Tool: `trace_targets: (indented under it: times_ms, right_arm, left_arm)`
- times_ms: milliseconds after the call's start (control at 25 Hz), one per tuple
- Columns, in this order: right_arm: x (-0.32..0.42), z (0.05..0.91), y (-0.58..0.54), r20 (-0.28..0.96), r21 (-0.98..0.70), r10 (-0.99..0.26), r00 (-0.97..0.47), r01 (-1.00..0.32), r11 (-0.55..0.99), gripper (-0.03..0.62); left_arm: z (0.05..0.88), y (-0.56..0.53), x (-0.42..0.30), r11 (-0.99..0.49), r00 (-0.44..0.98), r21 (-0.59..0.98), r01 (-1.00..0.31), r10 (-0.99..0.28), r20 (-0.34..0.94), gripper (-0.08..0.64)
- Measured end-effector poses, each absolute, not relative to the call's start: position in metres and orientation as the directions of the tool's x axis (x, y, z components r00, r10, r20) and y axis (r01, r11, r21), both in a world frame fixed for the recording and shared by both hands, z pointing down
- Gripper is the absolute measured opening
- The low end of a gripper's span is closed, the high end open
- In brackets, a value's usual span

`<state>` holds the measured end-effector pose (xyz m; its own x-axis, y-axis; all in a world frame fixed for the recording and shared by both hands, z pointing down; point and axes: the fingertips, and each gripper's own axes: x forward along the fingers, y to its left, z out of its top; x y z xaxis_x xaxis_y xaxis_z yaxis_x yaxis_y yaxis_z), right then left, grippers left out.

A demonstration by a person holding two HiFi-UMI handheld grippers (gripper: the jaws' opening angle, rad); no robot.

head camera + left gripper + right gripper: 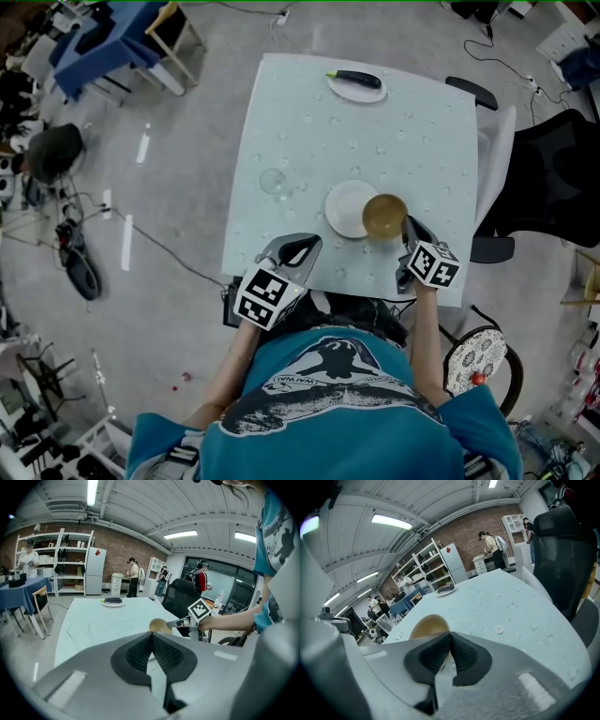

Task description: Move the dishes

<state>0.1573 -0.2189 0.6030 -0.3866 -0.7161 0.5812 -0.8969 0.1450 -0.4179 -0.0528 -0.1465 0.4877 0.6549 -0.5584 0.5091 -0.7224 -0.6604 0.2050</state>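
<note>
At the table's (309,103) near right edge, right gripper (407,228) is clamped on the near-right rim of the tan bowl (384,216); its own view shows the pads (461,654) closed with a thin sliver of bowl wall pinched between them and the bowl mouth opening away from the jaws. Bowl is round, so no long axis to align, and the grip point on the rim sets the lever. It looks like smooth, matte, thin-walled ceramic or melamine, hence slippy in a rim pinch. Its left side overlaps the right edge of the white plate (345,208), a flat, glossy, shallow disc; can't tell if the bowl rests on that plate or is already clear of it. Left gripper (309,242) is closed with nothing in it, just near-left of the white plate and nearer to it than the right one, so it's my pick for that dish. Clear glass (273,181) sits further left, a far plate (356,94) with a dark long vegetable (353,79) well apart at the far edge
</note>
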Motion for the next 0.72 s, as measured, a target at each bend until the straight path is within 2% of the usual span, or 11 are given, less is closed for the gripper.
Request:
trace_targets:
  times_ms: [480, 720]
  right_arm:
    - [0.284, 0.598, -0.203, 0.606, -0.350, -0.767, -0.211, -0.936, -0.020, 0.011]
    - [0.321, 0.609, -0.195, 0.618, -0.337, -0.771, -0.152, -0.938, -0.085, 0.013]
  left_arm:
    - [0.489, -0.147, 0.008, -0.687, 0.684, 0.215, -0.694, -0.536, 0.495, 0.015]
    - [0.494, -0.141, 0.026, -0.691, 0.681, 0.217, -0.689, -0.516, 0.520, 0.015]
